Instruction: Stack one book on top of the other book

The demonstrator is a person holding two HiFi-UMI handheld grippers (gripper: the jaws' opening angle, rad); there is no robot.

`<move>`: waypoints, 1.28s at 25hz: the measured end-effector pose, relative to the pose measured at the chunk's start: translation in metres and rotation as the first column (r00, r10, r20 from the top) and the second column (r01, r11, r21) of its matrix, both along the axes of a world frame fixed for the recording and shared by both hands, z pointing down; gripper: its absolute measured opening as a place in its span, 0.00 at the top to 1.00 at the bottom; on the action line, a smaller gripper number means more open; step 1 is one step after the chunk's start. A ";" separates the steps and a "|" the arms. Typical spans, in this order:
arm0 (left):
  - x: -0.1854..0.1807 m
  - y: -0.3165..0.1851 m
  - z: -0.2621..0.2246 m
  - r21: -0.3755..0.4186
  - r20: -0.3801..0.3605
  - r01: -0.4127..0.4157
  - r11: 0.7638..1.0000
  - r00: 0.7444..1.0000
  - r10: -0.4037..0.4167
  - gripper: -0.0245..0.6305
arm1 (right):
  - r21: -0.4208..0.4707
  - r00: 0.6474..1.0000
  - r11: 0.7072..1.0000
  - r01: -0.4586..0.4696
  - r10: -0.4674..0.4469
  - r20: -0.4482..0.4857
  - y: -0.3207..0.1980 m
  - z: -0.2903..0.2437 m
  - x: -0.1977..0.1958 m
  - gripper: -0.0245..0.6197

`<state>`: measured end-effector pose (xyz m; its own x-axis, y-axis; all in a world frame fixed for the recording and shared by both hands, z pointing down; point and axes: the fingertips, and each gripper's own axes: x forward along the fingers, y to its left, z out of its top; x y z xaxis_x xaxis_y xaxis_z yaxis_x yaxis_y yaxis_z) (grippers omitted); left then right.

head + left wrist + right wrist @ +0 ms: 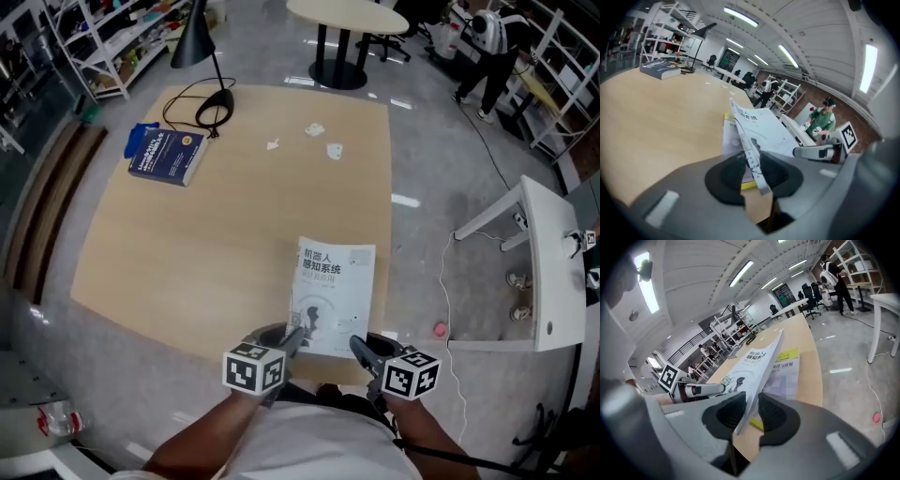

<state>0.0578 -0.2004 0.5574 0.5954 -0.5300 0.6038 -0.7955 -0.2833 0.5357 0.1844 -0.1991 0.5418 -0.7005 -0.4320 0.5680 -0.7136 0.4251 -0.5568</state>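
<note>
A white book (333,291) with black print lies at the near edge of the wooden table (187,253), its near end lifted. My left gripper (295,339) is shut on its near left corner and my right gripper (361,349) on its near right corner. In the left gripper view the book's thin edge (754,159) runs between the pads. In the right gripper view the cover (754,364) rises from between the jaws, and a page with a yellow band (787,357) shows under it. A dark blue book (166,155) lies flat at the table's far left, well away from both grippers.
A black desk lamp (214,111) with its cable stands behind the blue book. Small paper scraps (319,131) lie at the far middle. A white table (553,262) stands to the right, beyond a strip of floor. A person (492,47) stands far back right.
</note>
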 end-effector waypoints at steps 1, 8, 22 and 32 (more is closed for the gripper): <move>0.004 -0.001 0.001 0.006 0.006 0.013 1.000 1.000 -0.013 0.80 | 0.002 1.000 1.000 0.013 -0.013 0.004 -0.002 0.001 0.004 0.82; 0.022 0.012 0.013 -0.020 0.051 0.030 0.999 0.998 -0.029 0.79 | -0.041 0.999 0.998 0.039 -0.039 0.010 0.007 0.015 0.022 0.82; 0.009 -0.002 0.052 -0.086 0.095 -0.110 0.990 0.988 0.118 0.77 | -0.051 0.997 0.998 -0.035 0.032 -0.070 0.000 0.046 0.013 0.82; 0.009 -0.001 0.060 -0.081 0.158 -0.192 0.978 0.966 0.203 0.74 | -0.108 0.995 0.990 -0.087 0.082 -0.055 0.001 0.050 0.019 0.82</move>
